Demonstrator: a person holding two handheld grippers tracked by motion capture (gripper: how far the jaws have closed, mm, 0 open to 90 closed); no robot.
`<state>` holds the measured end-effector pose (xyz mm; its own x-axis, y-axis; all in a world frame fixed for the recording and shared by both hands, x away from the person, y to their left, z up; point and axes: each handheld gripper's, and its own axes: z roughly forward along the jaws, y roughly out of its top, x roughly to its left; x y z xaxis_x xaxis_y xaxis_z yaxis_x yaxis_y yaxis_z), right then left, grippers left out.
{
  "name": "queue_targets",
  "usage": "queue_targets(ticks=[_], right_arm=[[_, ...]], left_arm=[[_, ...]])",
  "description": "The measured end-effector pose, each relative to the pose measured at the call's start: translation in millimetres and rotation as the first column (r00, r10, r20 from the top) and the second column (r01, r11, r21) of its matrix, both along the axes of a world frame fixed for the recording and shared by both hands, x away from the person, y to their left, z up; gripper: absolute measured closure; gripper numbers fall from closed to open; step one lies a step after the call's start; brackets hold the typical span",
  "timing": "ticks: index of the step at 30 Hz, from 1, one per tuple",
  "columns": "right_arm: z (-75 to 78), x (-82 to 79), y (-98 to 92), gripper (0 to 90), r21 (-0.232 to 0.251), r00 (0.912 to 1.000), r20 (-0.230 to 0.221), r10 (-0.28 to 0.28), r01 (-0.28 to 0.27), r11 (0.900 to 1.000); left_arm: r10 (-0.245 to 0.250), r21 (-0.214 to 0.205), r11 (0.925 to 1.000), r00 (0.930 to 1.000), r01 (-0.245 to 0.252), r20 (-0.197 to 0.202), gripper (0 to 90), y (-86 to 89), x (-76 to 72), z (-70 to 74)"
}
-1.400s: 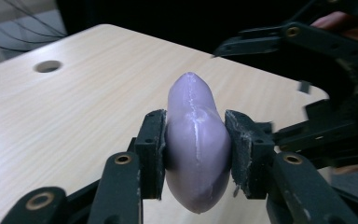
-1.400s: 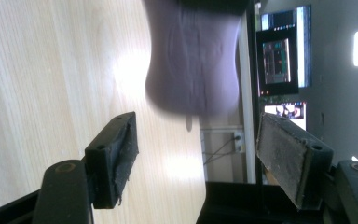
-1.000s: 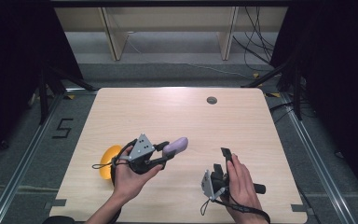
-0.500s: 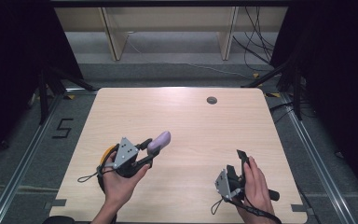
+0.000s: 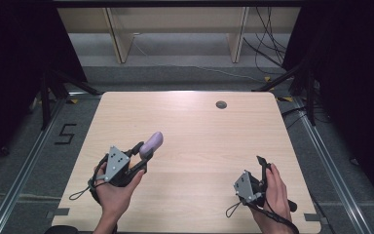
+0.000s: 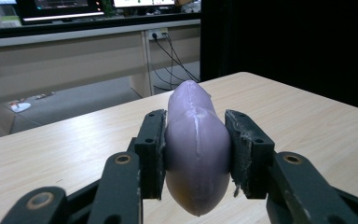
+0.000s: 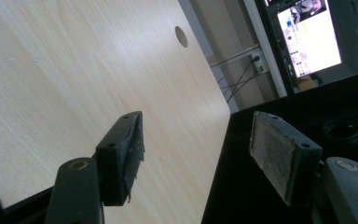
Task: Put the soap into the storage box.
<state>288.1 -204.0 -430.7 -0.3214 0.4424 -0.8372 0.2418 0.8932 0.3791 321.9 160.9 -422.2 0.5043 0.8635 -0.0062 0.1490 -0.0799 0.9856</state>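
Note:
A smooth purple, eggplant-shaped object (image 5: 153, 142) is clamped in my left gripper (image 5: 143, 152) above the table's front left area. In the left gripper view the two black pads press its sides (image 6: 196, 140), and its narrow end points away from me, a little above the wood. My left gripper (image 6: 195, 154) is shut on it. My right gripper (image 5: 261, 165) sits near the front right corner, held in a hand, with its jaws pointing away. In the right gripper view it (image 7: 200, 149) is open, with nothing between the pads, and it hangs over the table's right edge.
The light wooden table (image 5: 199, 126) has a small round cable hole (image 5: 221, 104) near its far edge. Pale shelving and cables stand beyond it. A "5" (image 5: 64, 133) is marked on the floor at the left. A lit monitor (image 7: 312, 37) shows past the right edge.
My left gripper has carried the purple object leftward. My right gripper has drifted right, toward the front right corner. An orange thing seen by my left hand earlier is out of sight.

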Motion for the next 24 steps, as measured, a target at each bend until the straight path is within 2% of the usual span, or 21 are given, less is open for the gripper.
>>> queue_targets(ticks=[3, 5, 7, 8, 9, 10, 14, 16, 18, 20, 22, 24], right_arm=[[-2.0, -0.5, 0.9, 35.6, 0.039, 0.9998, -0.014, -0.015, 0.016, 0.9991], [-2.5, 0.1, 0.5, 35.6, 0.042, 0.9997, -0.019, -0.015, 0.016, 0.9990], [-2.7, 0.7, 0.0, 35.6, 0.048, 0.9996, -0.021, -0.020, 0.021, 0.9986], [-1.6, 1.3, -0.4, 35.6, 0.034, 0.9998, -0.016, -0.008, 0.009, 0.9994], [-1.6, 1.3, -0.4, 35.6, 0.034, 0.9998, -0.016, -0.008, 0.009, 0.9994], [-2.4, 0.9, -0.6, 35.6, 0.054, 0.9995, -0.024, -0.021, 0.022, 0.9983], [-2.2, 0.9, -0.6, 35.5, 0.051, 0.9997, -0.021, -0.014, 0.015, 0.9986], [-2.4, 0.5, -0.5, 35.5, 0.060, 0.9995, -0.023, -0.021, 0.023, 0.9980], [-2.6, 0.6, -0.2, 35.5, 0.061, 0.9995, -0.025, -0.021, 0.022, 0.9979], [-2.3, 0.4, -0.2, 35.5, 0.057, 0.9995, -0.025, -0.021, 0.022, 0.9981], [-1.5, 1.7, -1.4, 35.5, 0.042, 0.9997, -0.021, -0.011, 0.011, 0.9991], [-1.5, 0.1, 0.1, 35.5, 0.054, 0.9995, -0.020, -0.025, 0.026, 0.9982]], left_arm=[[0.011, -0.008, 0.9999, 0.9999, -0.011, 0.003, 59.1, 2.0, -0.6, -1.4], [0.021, -0.029, 0.9994, 0.9997, -0.021, 0.007, 59.1, 4.5, -0.5, -4.6], [0.042, -0.022, 0.9989, 0.9991, -0.042, -0.008, 59.1, 9.9, -2.3, -6.7], [0.049, -0.027, 0.9984, 0.9987, -0.049, -0.009, 59.1, 12.1, -2.5, -7.7], [0.049, -0.027, 0.9984, 0.9987, -0.049, -0.009, 59.1, 12.1, -2.5, -7.7], [0.058, -0.031, 0.9978, 0.9983, -0.058, -0.009, 59.1, 14.8, -2.6, -8.5], [0.096, -0.017, 0.9953, 0.9954, -0.096, -0.004, 59.1, 24.6, -4.4, -9.3], [0.104, -0.023, 0.9943, 0.9946, -0.104, -0.007, 59.1, 28.3, -4.4, -10.1], [0.121, -0.013, 0.9925, 0.9926, -0.121, -0.006, 59.1, 33.2, -4.9, -11.2], [0.162, 0.007, 0.9868, 0.9868, -0.162, 0.004, 59.1, 39.5, -6.3, -13.1], [0.173, -0.003, 0.9850, 0.9850, -0.173, 0.009, 59.1, 40.7, -6.5, -14.5], [0.201, 0.017, 0.9794, 0.9795, -0.201, 0.016, 59.1, 46.0, -9.0, -16.3]])
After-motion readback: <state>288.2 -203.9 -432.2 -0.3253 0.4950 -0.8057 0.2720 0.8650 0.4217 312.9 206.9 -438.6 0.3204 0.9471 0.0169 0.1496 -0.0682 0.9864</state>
